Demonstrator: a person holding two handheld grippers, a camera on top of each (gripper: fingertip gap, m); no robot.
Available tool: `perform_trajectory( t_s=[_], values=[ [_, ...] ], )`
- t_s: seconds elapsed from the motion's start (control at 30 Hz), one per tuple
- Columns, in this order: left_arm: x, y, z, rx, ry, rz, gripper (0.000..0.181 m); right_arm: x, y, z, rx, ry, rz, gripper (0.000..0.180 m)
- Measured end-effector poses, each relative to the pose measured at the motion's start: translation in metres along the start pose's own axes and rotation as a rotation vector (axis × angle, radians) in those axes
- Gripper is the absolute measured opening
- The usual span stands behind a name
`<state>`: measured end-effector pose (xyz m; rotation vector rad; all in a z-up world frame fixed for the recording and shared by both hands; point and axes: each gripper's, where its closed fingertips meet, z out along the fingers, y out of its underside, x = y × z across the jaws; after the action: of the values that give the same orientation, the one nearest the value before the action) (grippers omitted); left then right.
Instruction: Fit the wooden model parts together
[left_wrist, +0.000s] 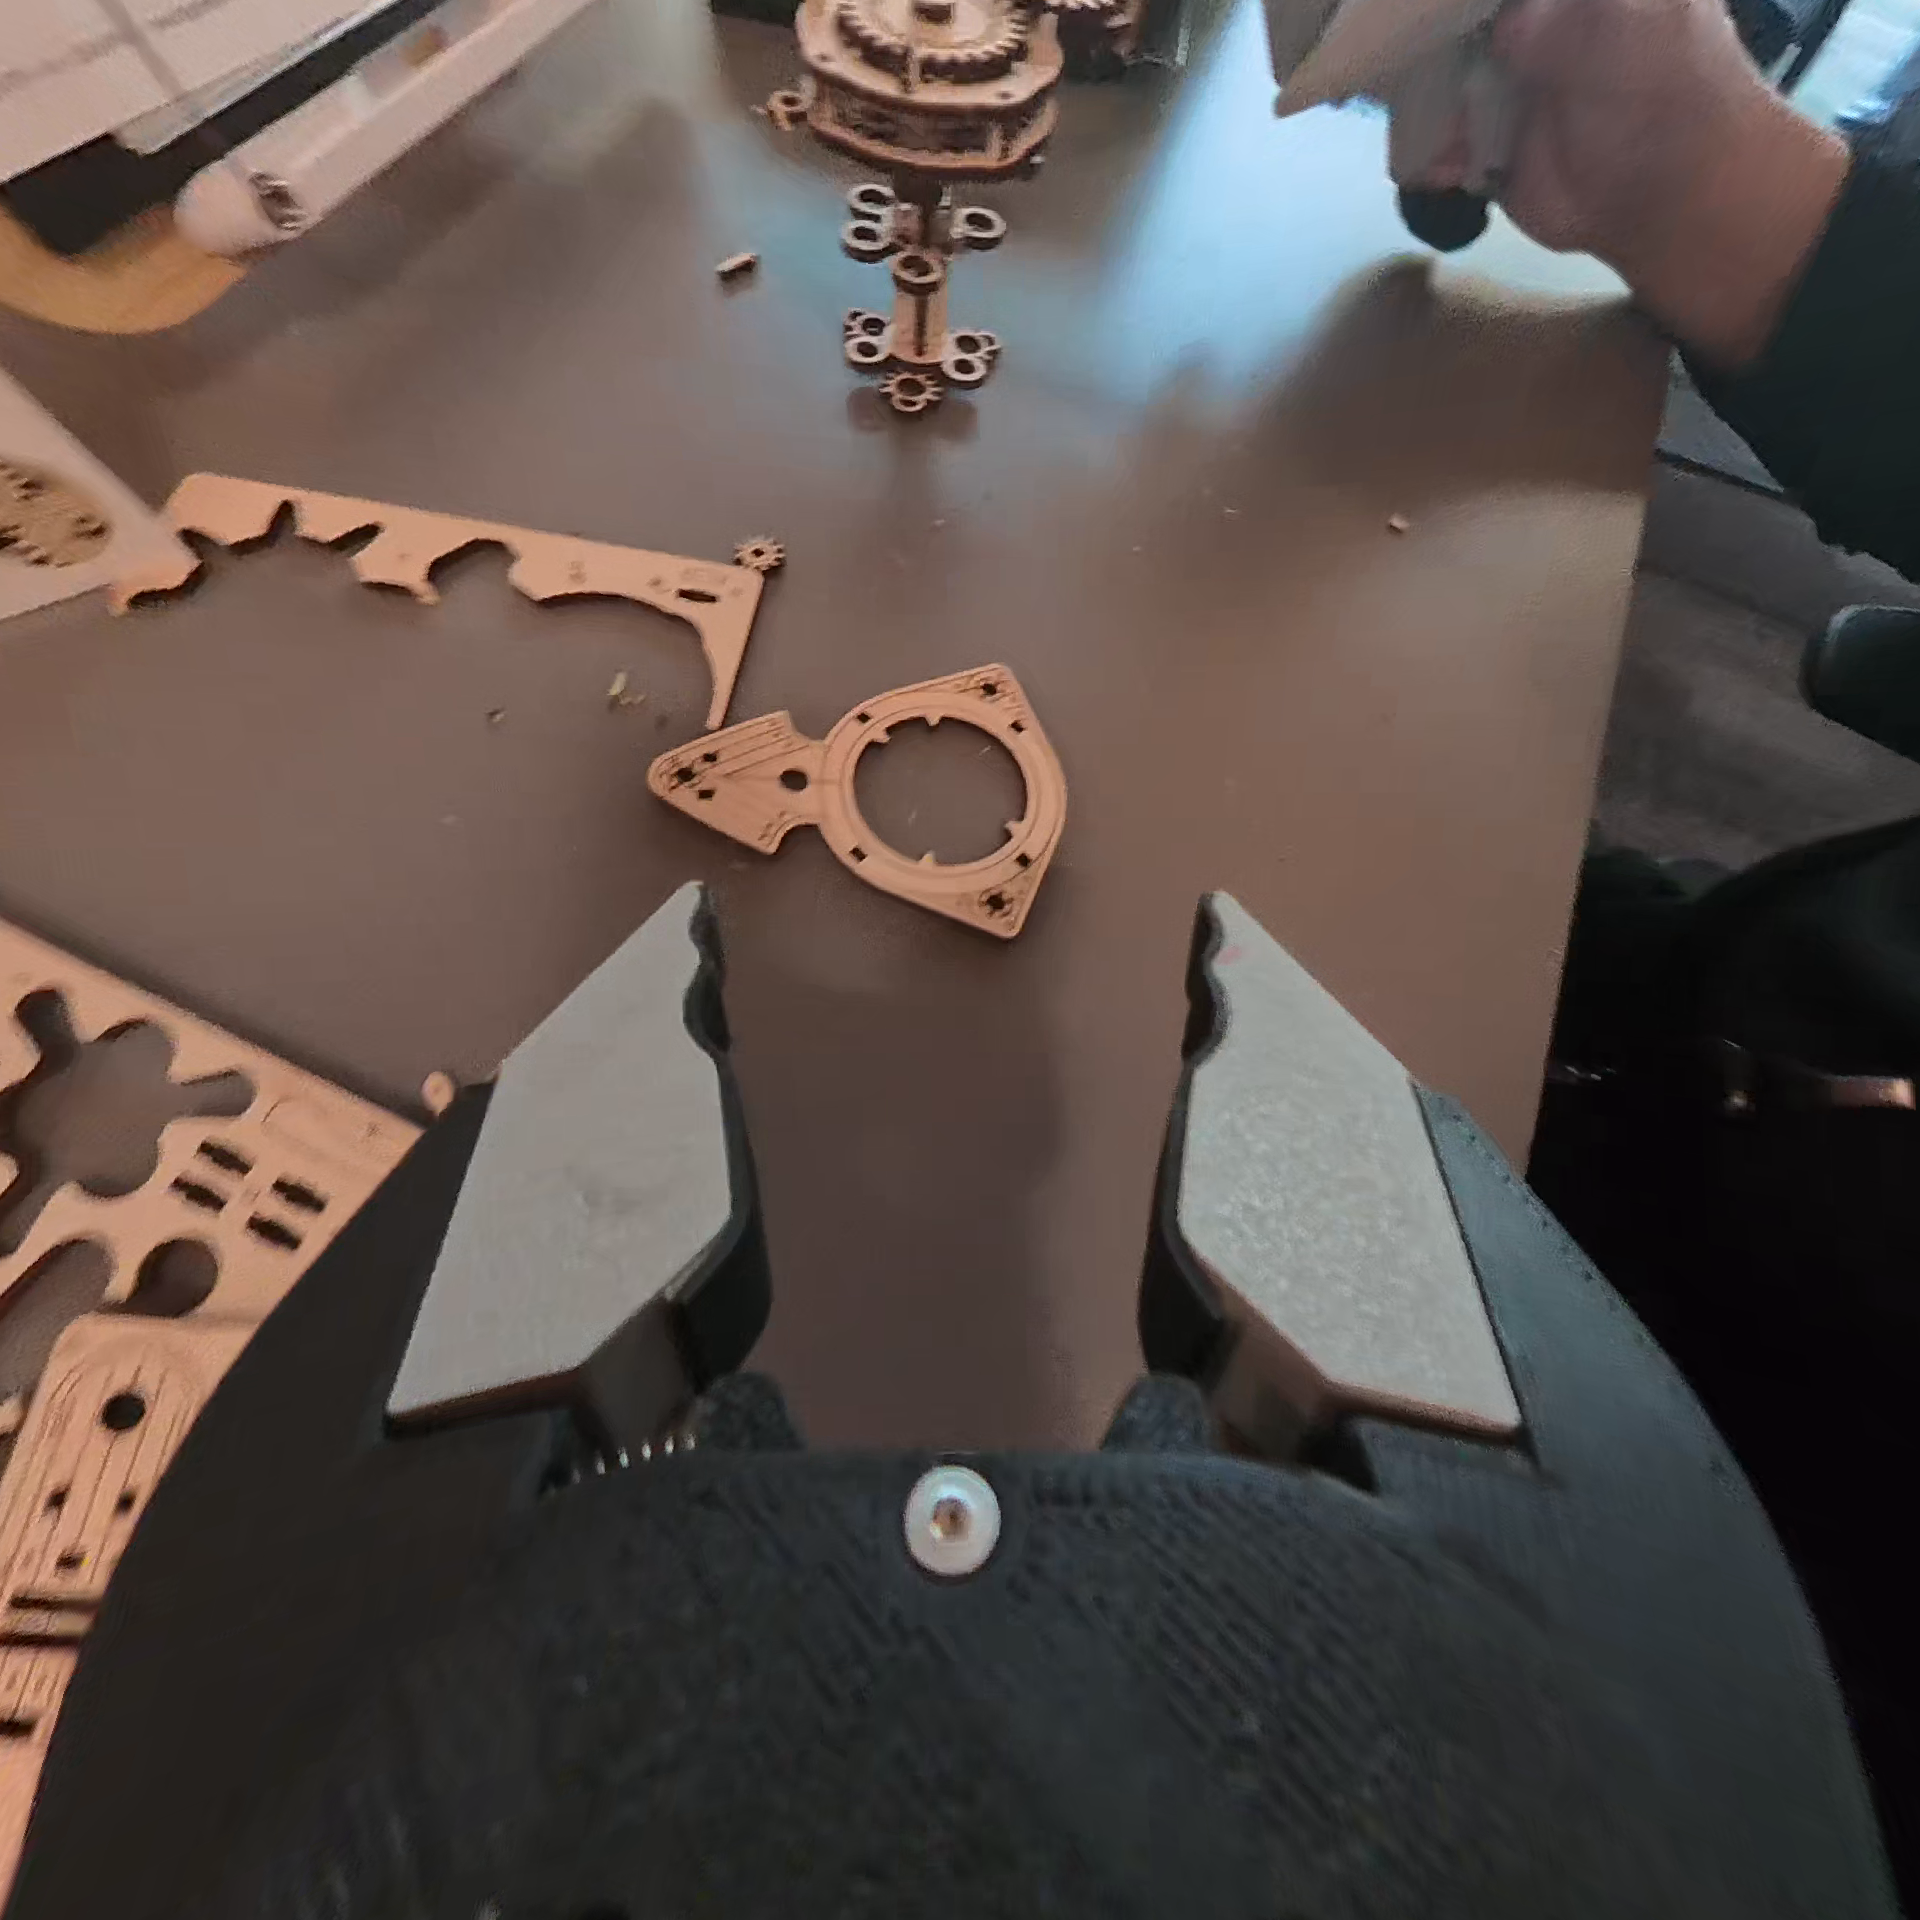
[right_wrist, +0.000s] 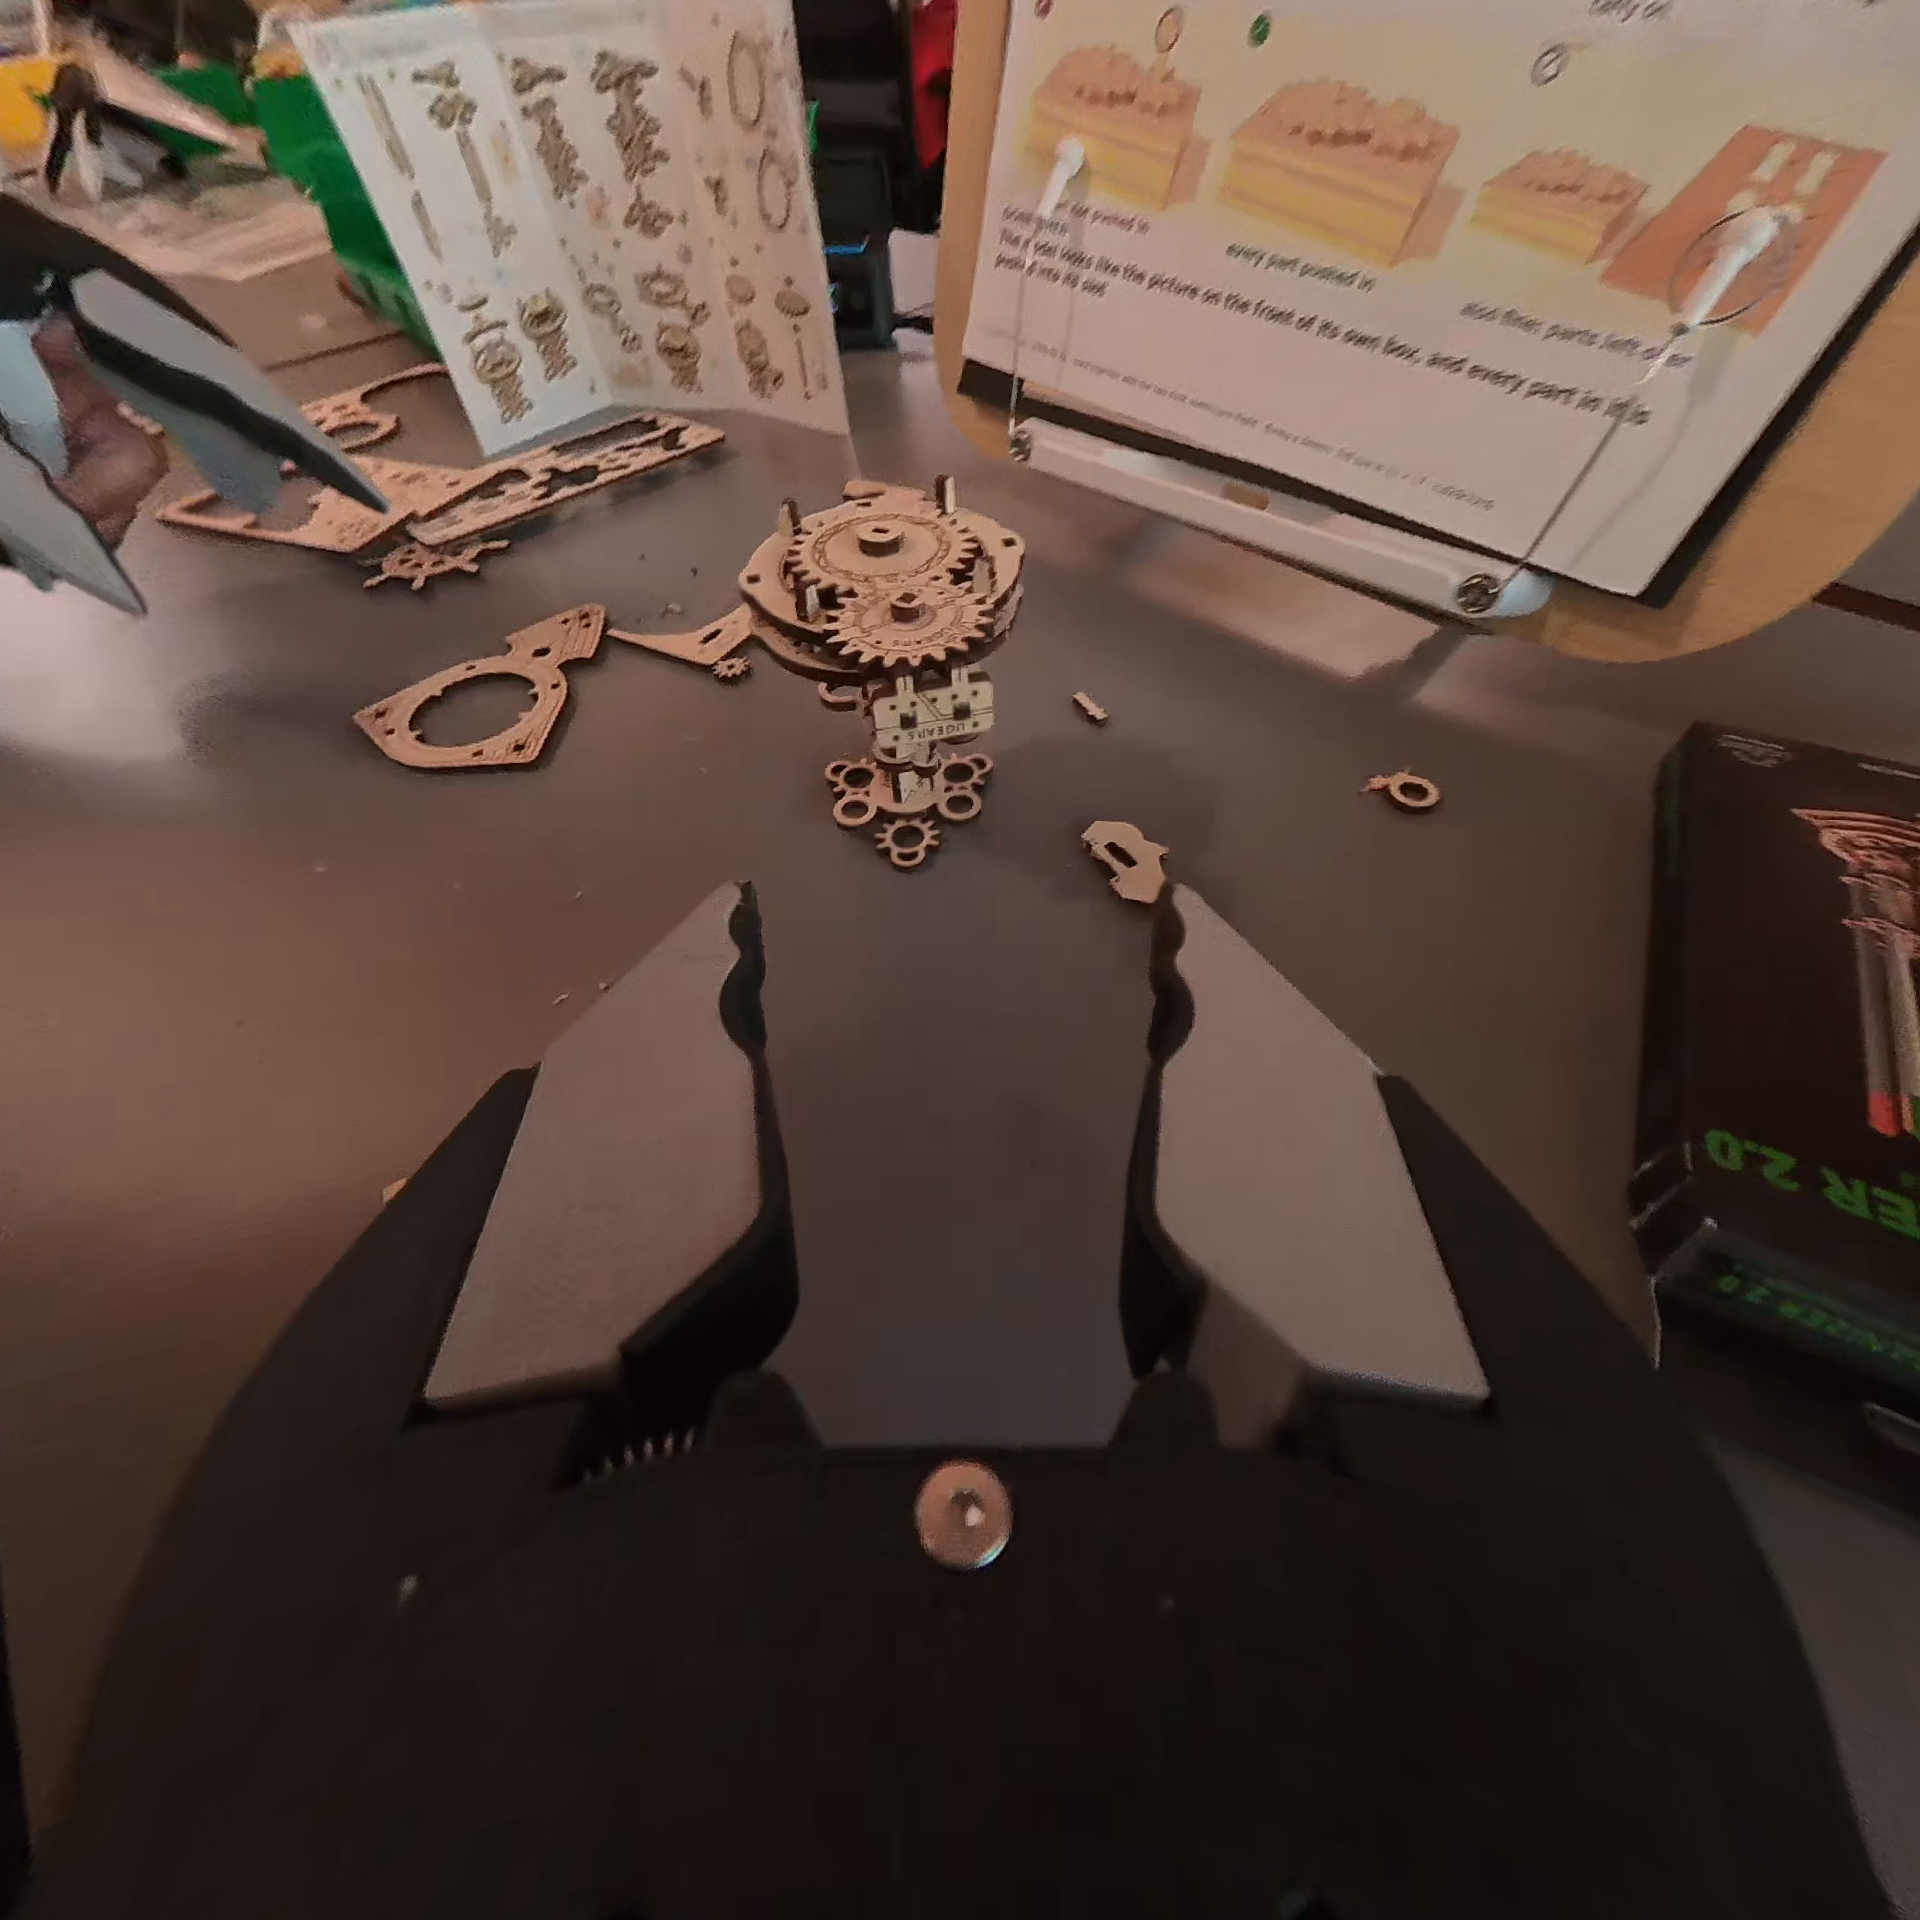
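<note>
A flat wooden plate with a round hole (left_wrist: 883, 795) lies on the brown table just beyond my open, empty left gripper (left_wrist: 951, 914). The same plate shows in the right wrist view (right_wrist: 473, 712), left of the gear model. The part-built wooden gear model (right_wrist: 888, 597) stands upright on its ringed foot (right_wrist: 906, 805), ahead of my open, empty right gripper (right_wrist: 956, 899). It also shows at the far end in the left wrist view (left_wrist: 925, 94). A small slotted wooden piece (right_wrist: 1124, 857) lies by the right fingertip. The left gripper shows far left in the right wrist view (right_wrist: 156, 416).
Punched-out wooden sheets (left_wrist: 447, 566) (left_wrist: 135, 1195) lie at left. A small gear (left_wrist: 758, 553) and a ring piece (right_wrist: 1408, 792) lie loose. An instruction leaflet (right_wrist: 582, 208) and a clipboard with a printed page (right_wrist: 1403, 260) stand at the back. A dark box (right_wrist: 1797, 1091) lies at right. A hand (left_wrist: 1621, 135) is at top right. Some 30 centimeters of space lies between my two pairs of fingers. My right gripper is the nearer one to the small slotted wooden piece (right_wrist: 1124, 857): about 9 centimeters, against 30 centimeters.
</note>
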<state>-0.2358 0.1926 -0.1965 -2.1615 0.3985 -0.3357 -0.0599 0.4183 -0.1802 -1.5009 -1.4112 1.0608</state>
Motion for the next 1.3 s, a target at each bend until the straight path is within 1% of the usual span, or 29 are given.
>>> perform_trajectory(
  t_s=[0.1, 0.23, 0.33, 0.4, 0.5, 0.57, 0.6, 0.67, 0.73, 0.83, 0.87, 0.93, 1.0, 1.03, 1.1, 1.13, 1.2, 1.27, 1.3],
  values=[
    [-0.016, 0.01, -0.013, 0.014, -0.082, -0.016, 0.088, -0.002, -0.002, -0.006, 0.043, 0.036, 0.009, 0.074],
    [-0.044, 0.022, -0.038, 0.048, -0.198, -0.053, 0.087, -0.015, -0.009, -0.013, 0.086, 0.096, -0.058, 0.073],
    [-0.07, 0.022, -0.071, 0.096, -0.314, -0.059, 0.085, -0.047, -0.025, -0.012, 0.161, 0.097, -0.121, 0.065],
    [-0.087, 0.018, -0.098, 0.129, -0.385, -0.063, 0.081, -0.083, -0.039, -0.002, 0.204, 0.03, -0.138, 0.059],
    [-0.107, 0.012, -0.128, 0.161, -0.456, -0.073, 0.08, -0.141, -0.057, 0.035, 0.166, -0.12, -0.15, 0.059],
    [-0.122, 0.007, -0.143, 0.173, -0.522, -0.065, 0.08, -0.164, -0.069, 0.069, 0.109, -0.167, -0.127, 0.059],
    [-0.131, 0.004, -0.148, 0.186, -0.554, -0.058, 0.08, -0.17, -0.075, 0.089, 0.078, -0.163, -0.105, 0.06],
    [-0.152, 0.001, -0.153, 0.197, -0.614, -0.074, 0.081, -0.163, -0.085, 0.134, 0.003, -0.087, -0.061, 0.064],
    [-0.159, 0.001, -0.146, 0.179, -0.591, -0.114, 0.084, -0.147, -0.098, 0.179, -0.051, -0.019, -0.042, 0.06],
    [-0.141, -0.012, -0.139, 0.231, -0.508, -0.121, 0.081, -0.107, -0.127, 0.241, -0.043, 0.084, 0.044, 0.059],
    [-0.135, -0.015, -0.139, 0.251, -0.489, -0.122, 0.081, -0.097, -0.133, 0.257, -0.054, 0.103, 0.076, 0.061],
    [-0.122, -0.015, -0.134, 0.257, -0.426, -0.143, 0.083, -0.08, -0.143, 0.283, -0.061, 0.165, 0.077, 0.058],
    [-0.108, -0.01, -0.121, 0.236, -0.332, -0.177, 0.086, -0.069, -0.15, 0.304, -0.065, 0.207, 0.063, 0.052],
    [-0.103, -0.009, -0.115, 0.228, -0.293, -0.193, 0.086, -0.062, -0.152, 0.313, -0.069, 0.228, 0.062, 0.038],
    [-0.097, -0.012, -0.105, 0.229, -0.236, -0.221, 0.085, -0.047, -0.149, 0.327, -0.099, 0.278, 0.058, 0.01],
    [-0.095, -0.017, -0.101, 0.232, -0.215, -0.225, 0.083, -0.049, -0.148, 0.331, -0.112, 0.247, 0.061, 0.0],
    [-0.099, -0.033, -0.098, 0.25, -0.215, -0.22, 0.082, -0.062, -0.153, 0.326, -0.091, 0.191, 0.049, 0.0],
    [-0.115, -0.052, -0.098, 0.269, -0.225, -0.232, 0.085, -0.088, -0.171, 0.302, 0.003, 0.148, -0.034, 0.0],
    [-0.123, -0.061, -0.098, 0.275, -0.21, -0.26, 0.09, -0.104, -0.178, 0.287, 0.04, 0.126, -0.079, 0.0]
  ],
)
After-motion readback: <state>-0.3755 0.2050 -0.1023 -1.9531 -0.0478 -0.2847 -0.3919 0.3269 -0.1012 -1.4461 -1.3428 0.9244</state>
